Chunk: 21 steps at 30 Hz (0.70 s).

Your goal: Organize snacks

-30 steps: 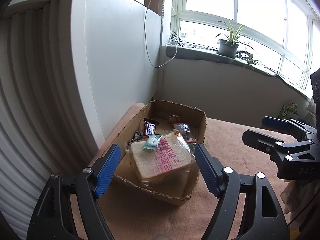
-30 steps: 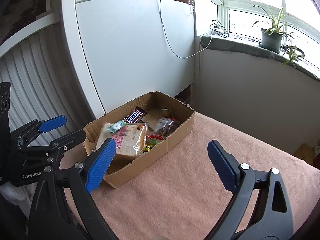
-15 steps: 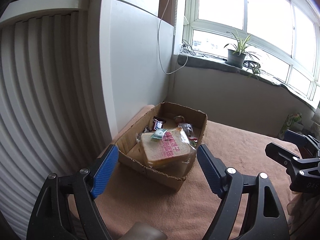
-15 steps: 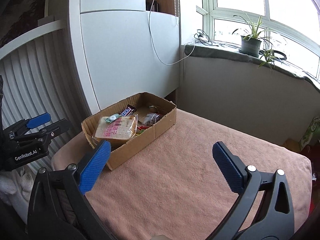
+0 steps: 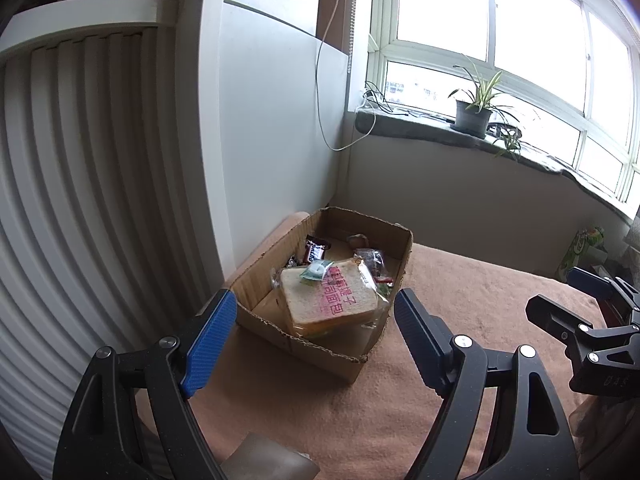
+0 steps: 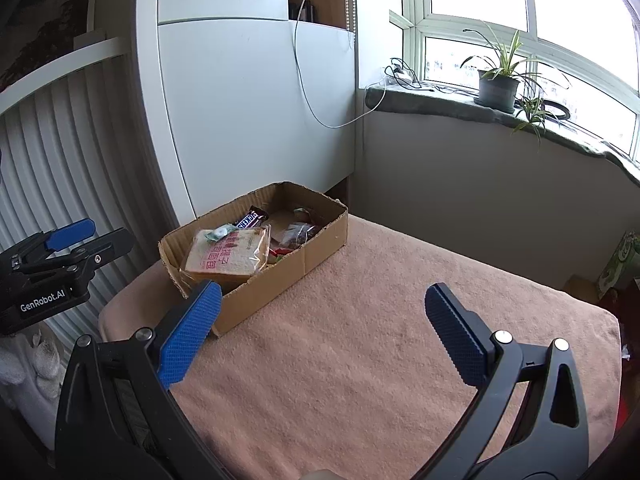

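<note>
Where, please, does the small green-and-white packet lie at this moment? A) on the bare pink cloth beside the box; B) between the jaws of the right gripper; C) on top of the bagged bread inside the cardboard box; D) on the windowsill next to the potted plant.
C: the green-and-white packet rests on the bagged bread, which lies inside the cardboard box.

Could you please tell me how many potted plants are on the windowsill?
1: a potted spider plant stands on the windowsill by the window. The smaller leafy shoot beside it shows no pot of its own.
</note>
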{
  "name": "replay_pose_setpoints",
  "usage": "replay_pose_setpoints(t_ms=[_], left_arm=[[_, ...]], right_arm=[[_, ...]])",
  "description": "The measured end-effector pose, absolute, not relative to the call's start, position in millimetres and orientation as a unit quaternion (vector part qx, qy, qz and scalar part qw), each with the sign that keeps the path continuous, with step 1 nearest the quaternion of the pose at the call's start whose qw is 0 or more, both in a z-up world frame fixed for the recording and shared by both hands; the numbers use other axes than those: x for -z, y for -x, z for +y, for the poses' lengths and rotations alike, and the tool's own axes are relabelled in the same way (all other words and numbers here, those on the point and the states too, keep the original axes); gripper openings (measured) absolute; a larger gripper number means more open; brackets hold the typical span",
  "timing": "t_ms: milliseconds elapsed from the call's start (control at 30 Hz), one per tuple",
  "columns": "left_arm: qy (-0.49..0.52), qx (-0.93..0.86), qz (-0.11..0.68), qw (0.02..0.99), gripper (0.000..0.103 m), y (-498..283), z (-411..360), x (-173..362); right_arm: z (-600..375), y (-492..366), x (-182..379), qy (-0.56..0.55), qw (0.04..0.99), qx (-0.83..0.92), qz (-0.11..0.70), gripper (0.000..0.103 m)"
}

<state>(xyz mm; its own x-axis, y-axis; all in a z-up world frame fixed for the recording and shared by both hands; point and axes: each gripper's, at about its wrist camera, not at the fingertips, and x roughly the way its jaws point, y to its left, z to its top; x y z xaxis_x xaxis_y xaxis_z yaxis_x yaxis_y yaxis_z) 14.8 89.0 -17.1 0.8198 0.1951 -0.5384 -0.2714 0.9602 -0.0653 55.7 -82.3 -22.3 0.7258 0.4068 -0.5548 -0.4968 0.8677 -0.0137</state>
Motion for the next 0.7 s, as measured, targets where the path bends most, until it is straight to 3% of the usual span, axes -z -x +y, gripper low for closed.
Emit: replay_pose_setpoints(t_ms=[700], left_arm=[[0.074,-0.121,0.263,0.954,0.081,-11.7,88.2,11.1]], right_arm=[[-89.3,-49.1,13.6,0.085,0.931,-0.238,0.264,0.103]])
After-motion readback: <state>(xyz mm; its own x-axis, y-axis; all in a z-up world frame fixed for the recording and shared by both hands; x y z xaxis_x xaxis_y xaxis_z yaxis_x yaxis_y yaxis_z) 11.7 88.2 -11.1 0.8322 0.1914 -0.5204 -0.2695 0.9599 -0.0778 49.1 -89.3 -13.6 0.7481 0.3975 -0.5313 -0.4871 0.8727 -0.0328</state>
